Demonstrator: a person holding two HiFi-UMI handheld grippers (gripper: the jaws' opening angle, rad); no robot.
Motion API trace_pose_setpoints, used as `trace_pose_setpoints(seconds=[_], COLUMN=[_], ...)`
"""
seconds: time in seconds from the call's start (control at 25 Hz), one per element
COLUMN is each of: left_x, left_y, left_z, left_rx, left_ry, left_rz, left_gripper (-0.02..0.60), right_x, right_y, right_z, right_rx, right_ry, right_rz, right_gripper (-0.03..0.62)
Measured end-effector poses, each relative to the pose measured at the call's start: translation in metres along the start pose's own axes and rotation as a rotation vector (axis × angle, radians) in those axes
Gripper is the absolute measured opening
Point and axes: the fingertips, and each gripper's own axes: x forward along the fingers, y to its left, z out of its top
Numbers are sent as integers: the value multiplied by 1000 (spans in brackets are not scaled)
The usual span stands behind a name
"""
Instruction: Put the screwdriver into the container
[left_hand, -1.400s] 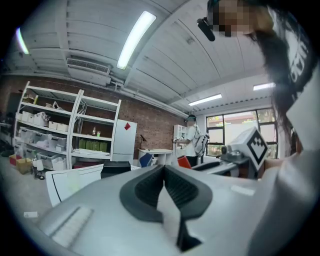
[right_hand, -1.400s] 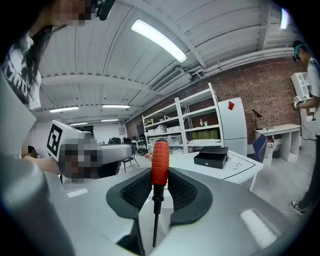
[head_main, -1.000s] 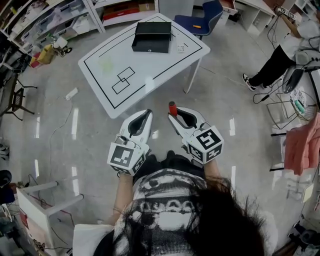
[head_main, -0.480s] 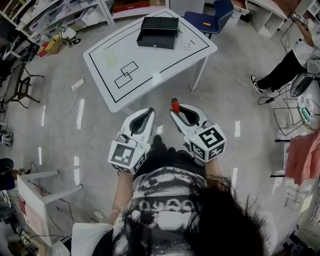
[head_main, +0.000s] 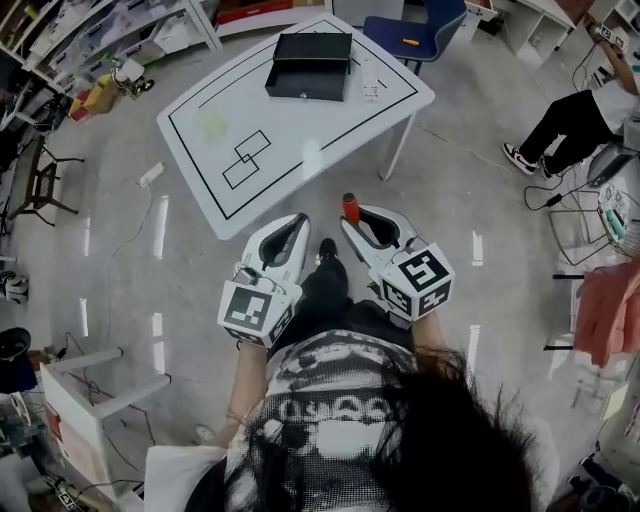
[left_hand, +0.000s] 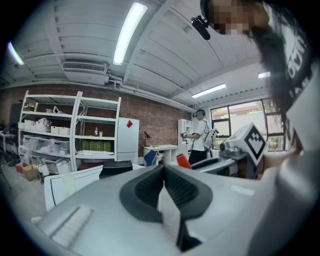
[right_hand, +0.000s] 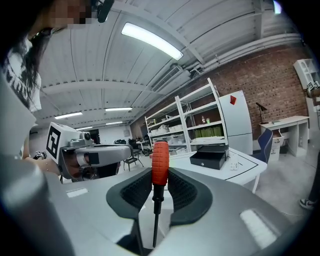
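Research lab or workshop: a bare brick wall (right_hand: 272, 80), white metal shelving (left_hand: 65, 132) stacked with bins, ceiling strip lights (left_hand: 128, 32), cables (head_main: 548, 196) trailing across a polished floor (head_main: 470, 170), and a white table (head_main: 330, 120) marked with black outlines.

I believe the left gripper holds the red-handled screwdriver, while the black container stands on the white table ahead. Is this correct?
Not quite: the right gripper holds the screwdriver, its jaws closed on it, as the right gripper view shows. The left gripper is shut and empty. The black container does stand on the white table.
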Motion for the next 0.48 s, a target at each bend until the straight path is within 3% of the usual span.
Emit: trace_pose_setpoints(seconds=[0.48], left_x=[88], left_y=[103], left_z=[14], left_rx=[-30], left_ry=[-26], left_rz=[-17], left_gripper=[0], right_x=[97], right_y=[-77], right_z=[43], right_rx=[-16], right_ry=[17], right_rz=[-36], right_gripper=[97])
